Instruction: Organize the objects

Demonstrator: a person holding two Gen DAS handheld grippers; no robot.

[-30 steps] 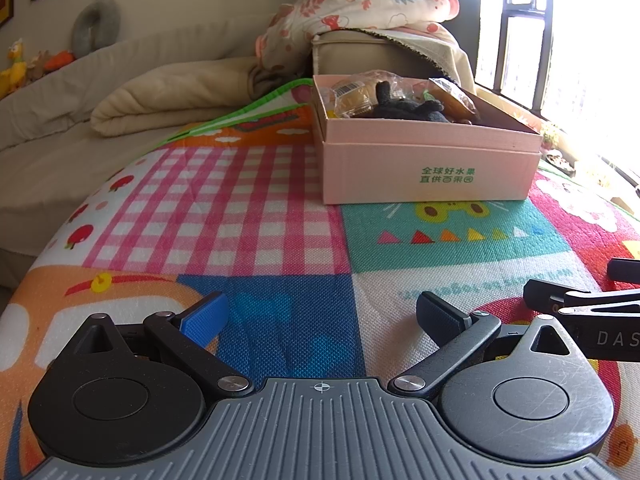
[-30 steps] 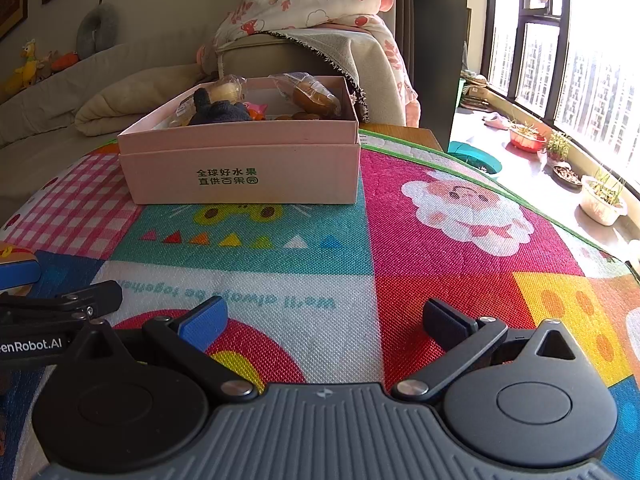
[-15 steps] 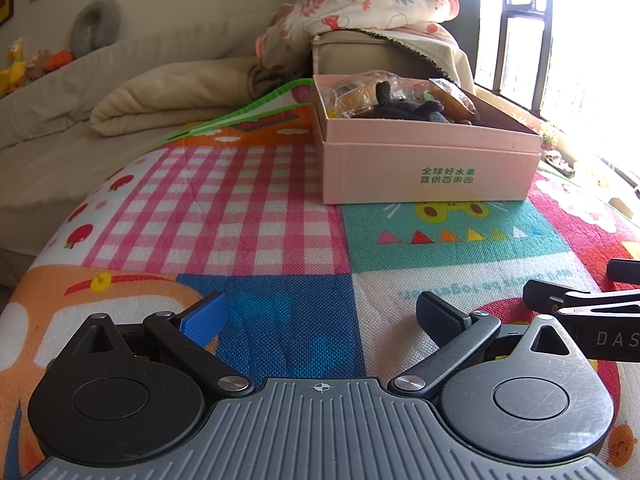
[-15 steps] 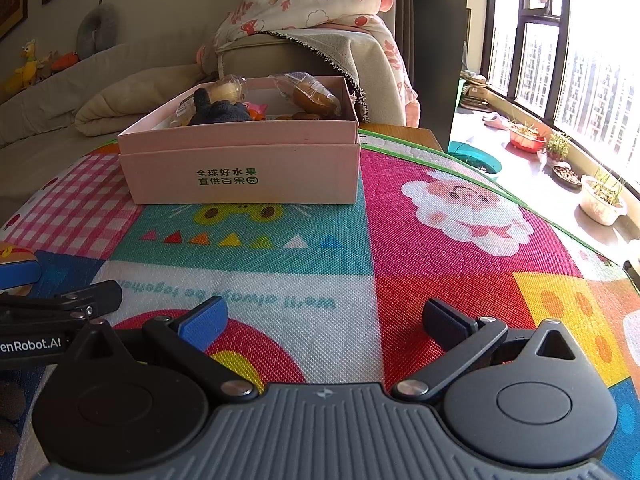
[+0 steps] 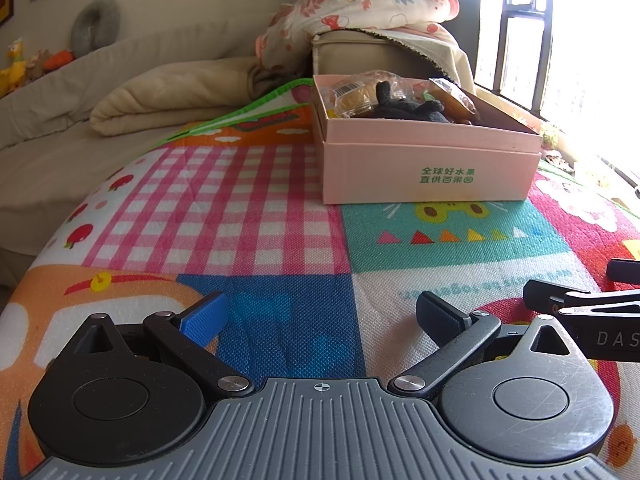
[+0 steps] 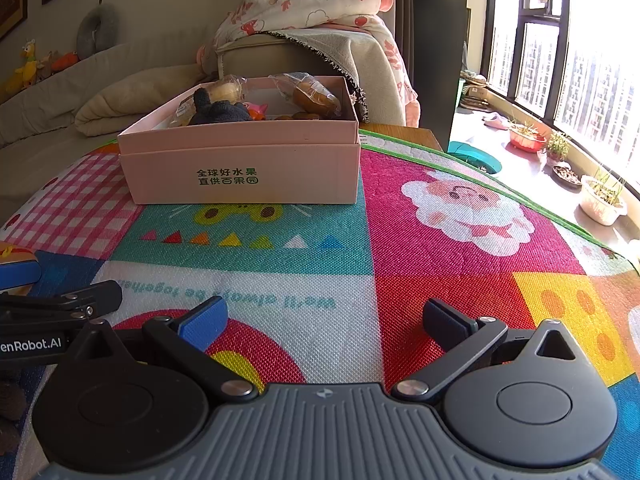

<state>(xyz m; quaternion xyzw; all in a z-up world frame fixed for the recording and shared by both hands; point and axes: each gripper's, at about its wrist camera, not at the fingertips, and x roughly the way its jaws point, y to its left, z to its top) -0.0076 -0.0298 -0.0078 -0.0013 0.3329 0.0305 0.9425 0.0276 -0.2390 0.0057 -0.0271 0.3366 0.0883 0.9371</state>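
Though low, both grippers (image 5: 320, 316) (image 6: 324, 320) agape

Strong daylight pours in from the window (image 6: 592, 80) to my right, blown out to white glare in my left view. The mat (image 5: 256, 200) ahead of my jaws is sharp; fisheye bending curves its edges.

- The mat (image 5: 256, 208) lies bare between the left gripper (image 5: 320, 316) and the box (image 5: 428, 172); its spread jaws hold nothing.
- Same ahead of the right gripper (image 6: 324, 320), jaws apart, up to the box (image 6: 244, 172).
- The box is open-topped, crowded with a dark plush (image 6: 218, 112) and wrapped snacks (image 6: 314, 94).
- Each gripper flanks the other closely at the inner side.
- A draped sofa arm (image 6: 280, 52) rises just behind the box.
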